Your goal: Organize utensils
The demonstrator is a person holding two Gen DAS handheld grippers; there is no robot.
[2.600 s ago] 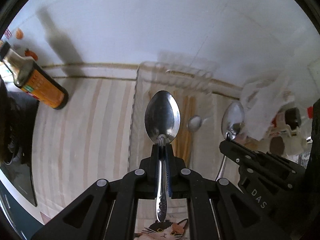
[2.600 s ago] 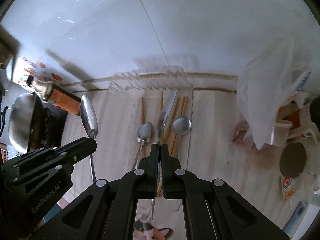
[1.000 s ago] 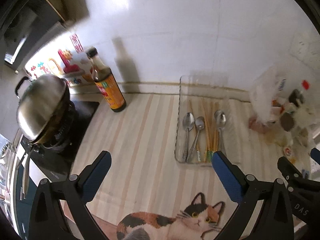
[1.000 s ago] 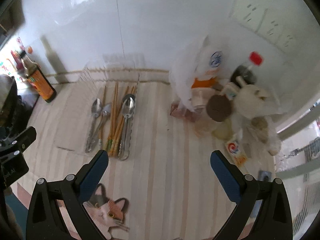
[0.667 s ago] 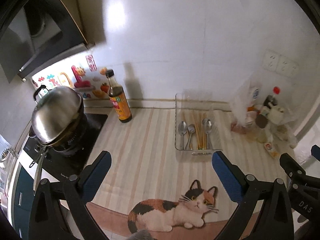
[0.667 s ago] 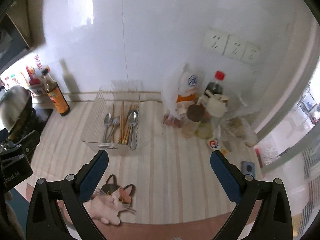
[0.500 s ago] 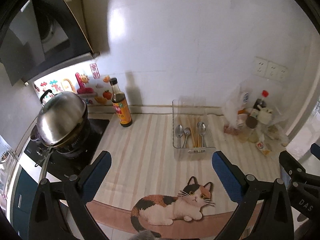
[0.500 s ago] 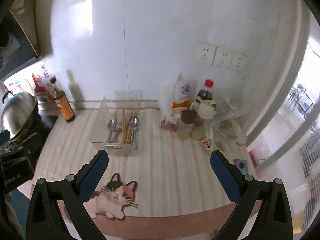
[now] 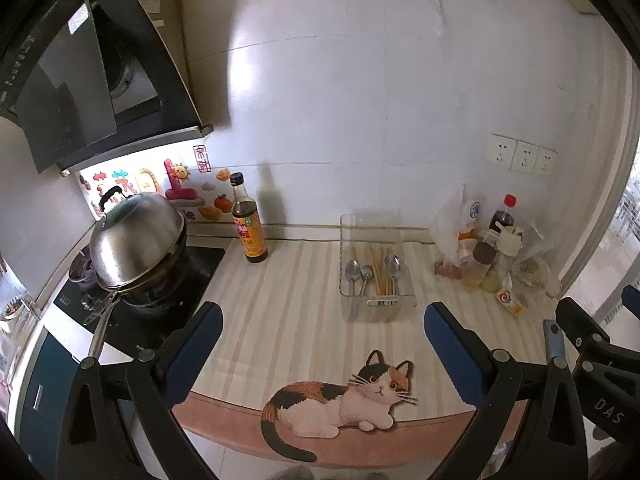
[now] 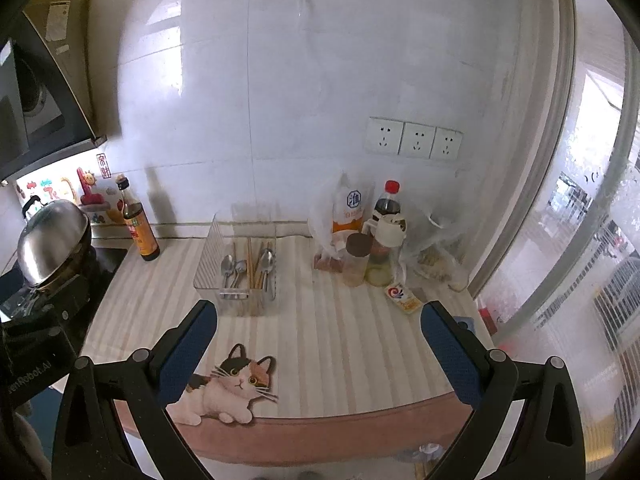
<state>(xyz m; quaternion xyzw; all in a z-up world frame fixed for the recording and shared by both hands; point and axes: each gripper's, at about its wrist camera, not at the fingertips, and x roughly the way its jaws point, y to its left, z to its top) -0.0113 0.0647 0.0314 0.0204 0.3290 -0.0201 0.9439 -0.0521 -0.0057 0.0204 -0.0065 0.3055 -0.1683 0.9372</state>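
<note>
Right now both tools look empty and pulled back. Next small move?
Probably none beyond resting: the left tool and right tool are open and empty, well back from the counter. The spoons and chopsticks lie in the clear tray, and no loose utensil shows on the counter. Task looks done.

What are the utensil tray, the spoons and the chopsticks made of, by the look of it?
Utensil tray: probably clear plastic; the striped counter shows through its ribbed walls.
Spoons: polished metal, likely stainless steel; grey bowls with bright reflections.
Chopsticks: look like wood or bamboo, with a matte tan colour and no shine; too small to tell which.
</note>
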